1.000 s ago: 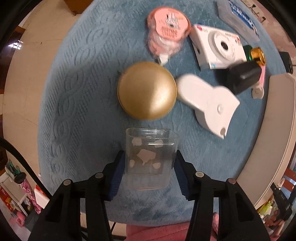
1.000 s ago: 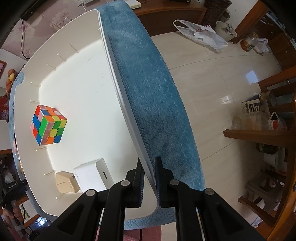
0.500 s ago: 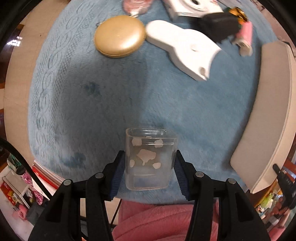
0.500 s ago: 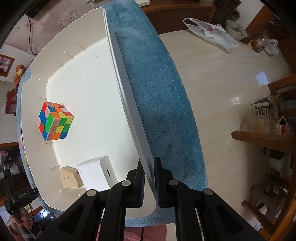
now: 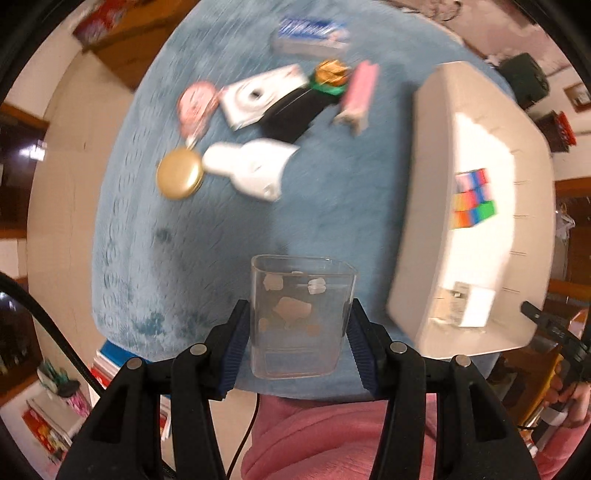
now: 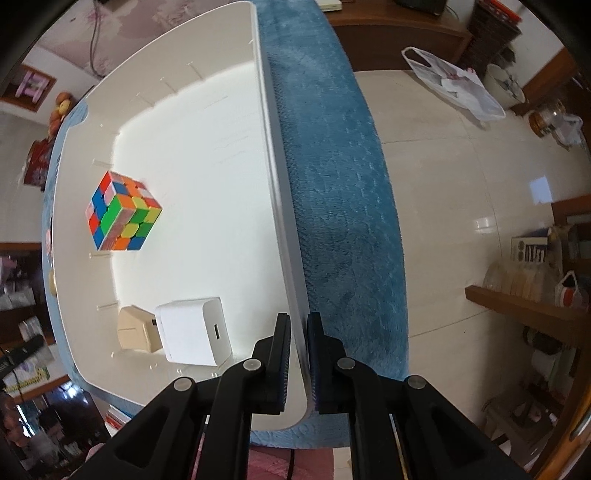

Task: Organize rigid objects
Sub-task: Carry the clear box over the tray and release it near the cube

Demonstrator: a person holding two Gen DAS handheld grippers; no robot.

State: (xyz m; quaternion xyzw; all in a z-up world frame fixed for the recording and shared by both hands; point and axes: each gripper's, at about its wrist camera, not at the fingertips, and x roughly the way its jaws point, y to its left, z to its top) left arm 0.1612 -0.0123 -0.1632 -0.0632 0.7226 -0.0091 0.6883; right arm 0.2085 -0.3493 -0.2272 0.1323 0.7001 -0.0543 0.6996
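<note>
My left gripper (image 5: 297,332) is shut on a clear square plastic cup (image 5: 299,317) and holds it high above the blue cloth (image 5: 332,206). The white storage box (image 5: 417,229) lies to the cup's right. My right gripper (image 6: 298,343) is shut on the box's near wall (image 6: 273,177). Inside the box lie a colour cube (image 6: 122,212), a white charger block (image 6: 194,336) and a small beige block (image 6: 135,328). On the cloth sit a gold round case (image 5: 180,178), a white scraper-shaped piece (image 5: 251,170), a white camera (image 5: 258,98) and a black block (image 5: 295,114).
Further back on the cloth lie a pink tape dispenser (image 5: 195,107), a pink bar (image 5: 360,96), a gold and green bottle (image 5: 328,75) and a blue-white packet (image 5: 314,31). A pink sleeve (image 5: 332,435) shows under the left gripper. Tiled floor (image 6: 461,184) surrounds the table.
The left gripper has risen with the cup and shifted toward the white box, which now fills the right of its view. The right gripper has kept its grip on the box wall.
</note>
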